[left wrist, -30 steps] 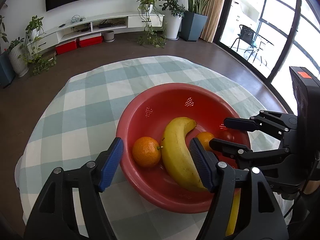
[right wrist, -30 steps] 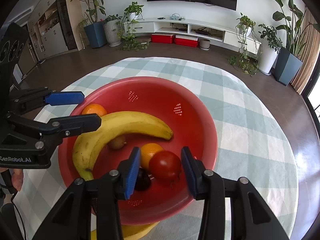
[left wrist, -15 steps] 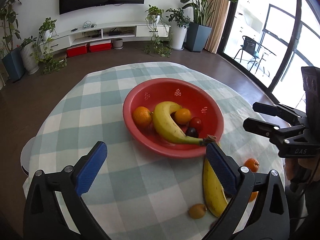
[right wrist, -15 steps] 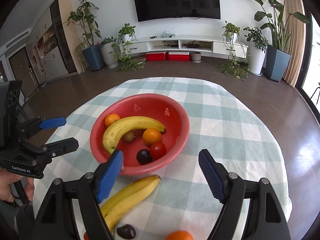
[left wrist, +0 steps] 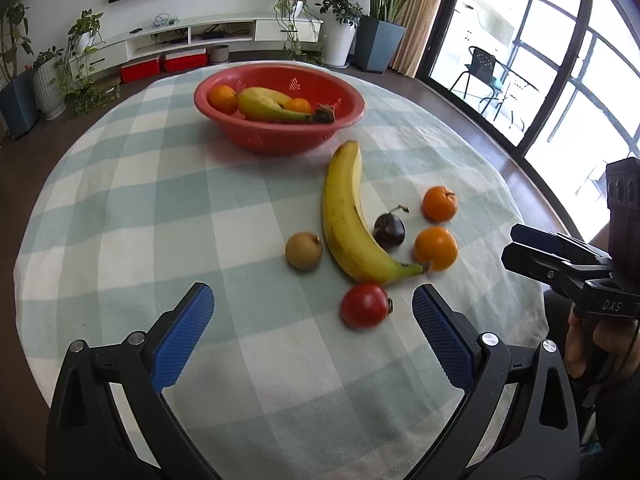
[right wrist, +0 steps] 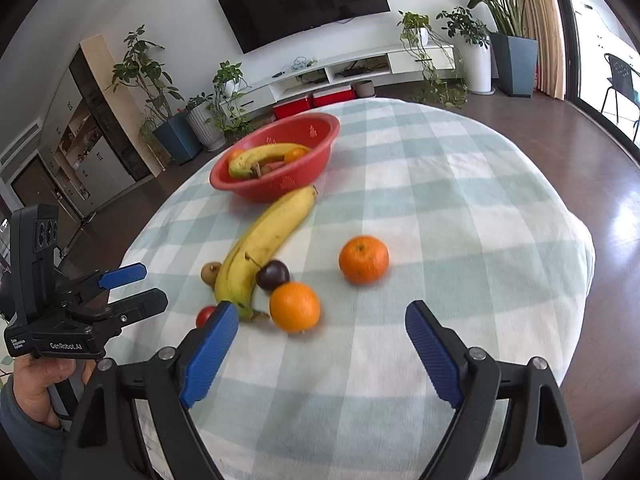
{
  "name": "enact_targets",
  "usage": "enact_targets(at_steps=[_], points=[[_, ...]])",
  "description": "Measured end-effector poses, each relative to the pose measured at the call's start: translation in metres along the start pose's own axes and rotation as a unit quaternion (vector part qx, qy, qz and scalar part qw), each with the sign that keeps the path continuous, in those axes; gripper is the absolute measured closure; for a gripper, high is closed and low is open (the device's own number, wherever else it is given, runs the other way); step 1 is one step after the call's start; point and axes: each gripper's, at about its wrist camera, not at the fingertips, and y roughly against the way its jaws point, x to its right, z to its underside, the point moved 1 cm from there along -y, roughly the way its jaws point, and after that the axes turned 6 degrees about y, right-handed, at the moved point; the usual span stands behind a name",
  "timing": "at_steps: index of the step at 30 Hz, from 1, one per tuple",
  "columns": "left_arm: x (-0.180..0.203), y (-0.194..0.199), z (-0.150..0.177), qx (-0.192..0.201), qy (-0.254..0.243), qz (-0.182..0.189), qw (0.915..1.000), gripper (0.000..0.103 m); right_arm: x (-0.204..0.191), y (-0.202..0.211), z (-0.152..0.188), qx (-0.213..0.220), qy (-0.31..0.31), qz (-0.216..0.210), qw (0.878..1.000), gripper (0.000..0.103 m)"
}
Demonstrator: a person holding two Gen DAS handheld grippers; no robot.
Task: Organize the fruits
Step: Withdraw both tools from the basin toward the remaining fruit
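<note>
Both grippers empty above desk, loose fruit ahead.
Left hand-held gripper (left wrist: 312, 340) spread wide; right hand-held gripper (right wrist: 320, 354) opening, nothing between; tomato (left wrist: 365, 305), banana (left wrist: 346, 216), oranges (left wrist: 435, 248) on desk (left wrist: 120, 208); red bowl (left wrist: 276, 136) beyond, holding more fruit.

Right gripper (right wrist: 322, 354) opening, empty — loose orange (right wrist: 295, 307) (blurred) just ahead.

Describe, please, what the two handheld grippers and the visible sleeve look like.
The left gripper and the right gripper are alike: black angular frames with silver pivot screws and two fingers bearing textured blue pads. Seen from the side, the left one reads "GenRobot.AI" in white, the right one "DAS". Each carries a black box with round lenses. The left sleeve is grey-blue.
</note>
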Motion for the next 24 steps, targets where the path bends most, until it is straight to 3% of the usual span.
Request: enact_targets(at_steps=[9,19,24], points=[[0.013,-0.003,0.029,-0.011,-0.008,-0.001,0.9999,0.002,-0.013,0.005,0.014,0.005,0.008,-0.008,1.0,0.017],[0.024,-0.016,0.02,-0.015,-0.028,0.008,0.9995,0.004,-0.019,0.006,0.02,0.005,0.025,-0.002,1.0,0.027],[0.027,-0.025,0.016,-0.027,-0.039,0.019,0.9987,0.025,-0.018,0.005,0.021,0.005,0.022,-0.003,1.0,0.027]])
